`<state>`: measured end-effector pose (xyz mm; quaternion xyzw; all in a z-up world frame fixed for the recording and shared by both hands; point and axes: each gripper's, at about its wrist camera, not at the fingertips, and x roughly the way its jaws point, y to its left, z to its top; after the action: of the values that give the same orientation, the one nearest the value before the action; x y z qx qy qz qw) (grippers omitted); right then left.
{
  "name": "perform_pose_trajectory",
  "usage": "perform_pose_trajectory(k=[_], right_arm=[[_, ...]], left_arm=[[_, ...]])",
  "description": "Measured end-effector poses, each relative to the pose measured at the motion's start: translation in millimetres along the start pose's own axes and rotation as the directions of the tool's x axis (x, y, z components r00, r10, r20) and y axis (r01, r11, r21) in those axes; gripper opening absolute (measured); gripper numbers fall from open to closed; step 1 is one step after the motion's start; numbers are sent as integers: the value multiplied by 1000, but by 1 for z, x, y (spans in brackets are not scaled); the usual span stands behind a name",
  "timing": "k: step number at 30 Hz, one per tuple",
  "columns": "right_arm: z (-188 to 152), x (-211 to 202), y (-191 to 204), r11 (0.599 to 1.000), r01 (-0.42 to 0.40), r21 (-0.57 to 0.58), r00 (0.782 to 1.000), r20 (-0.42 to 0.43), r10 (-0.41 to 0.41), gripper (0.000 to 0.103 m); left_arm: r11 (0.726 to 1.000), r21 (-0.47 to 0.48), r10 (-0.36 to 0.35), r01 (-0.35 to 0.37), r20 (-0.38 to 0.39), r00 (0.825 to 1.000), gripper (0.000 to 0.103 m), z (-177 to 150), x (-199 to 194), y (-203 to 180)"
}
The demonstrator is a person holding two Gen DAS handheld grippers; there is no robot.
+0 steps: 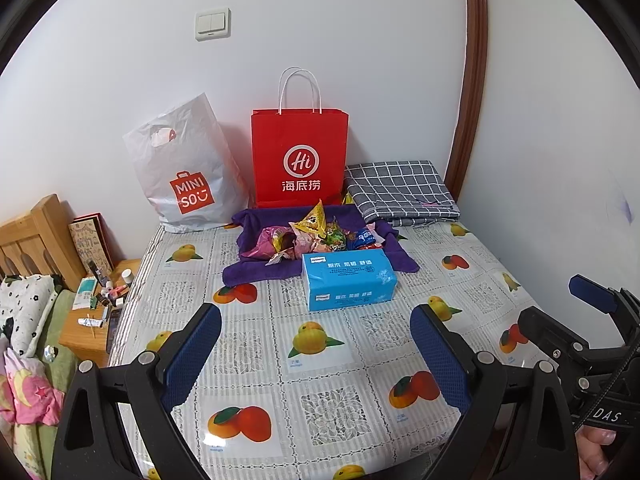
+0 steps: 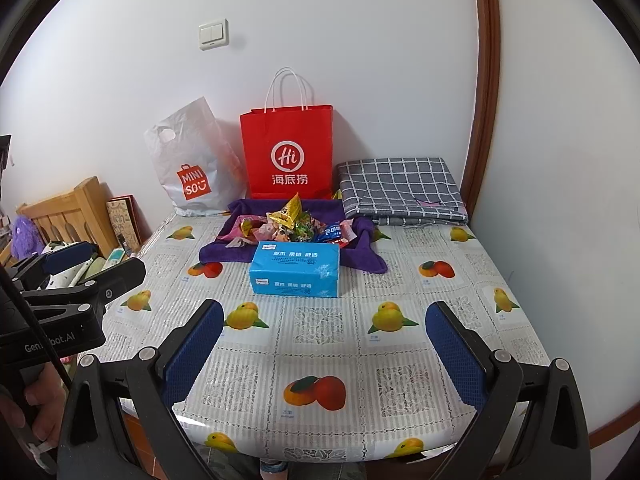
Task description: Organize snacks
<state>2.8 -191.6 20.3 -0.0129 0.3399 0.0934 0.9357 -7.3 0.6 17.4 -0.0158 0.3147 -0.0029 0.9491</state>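
Note:
A heap of snack packets (image 1: 312, 236) (image 2: 292, 228) lies on a purple cloth (image 1: 248, 270) (image 2: 218, 254) at the back of the table. A yellow triangular packet (image 1: 314, 220) (image 2: 289, 212) tops the heap. A blue tissue pack (image 1: 348, 280) (image 2: 296, 270) lies just in front of it. My left gripper (image 1: 316, 356) is open and empty, low over the table's near part. My right gripper (image 2: 324, 356) is open and empty too, and it also shows at the right edge of the left wrist view (image 1: 592, 320).
A red paper bag (image 1: 298, 158) (image 2: 288, 152) and a white MINISO bag (image 1: 188, 172) (image 2: 192, 164) stand against the wall. A folded grey checked cloth (image 1: 400, 192) (image 2: 400, 186) lies back right. A bedside stand with small items (image 1: 100, 300) and a bed are left.

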Motion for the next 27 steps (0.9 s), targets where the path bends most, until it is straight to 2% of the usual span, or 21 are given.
perform_pose_trajectory(k=[27], right_arm=[[-1,-2,3,1000,-2,6,1000,6,2,100]], left_arm=[[1000,0,1,-1,2,1000,96,1,-1,1]])
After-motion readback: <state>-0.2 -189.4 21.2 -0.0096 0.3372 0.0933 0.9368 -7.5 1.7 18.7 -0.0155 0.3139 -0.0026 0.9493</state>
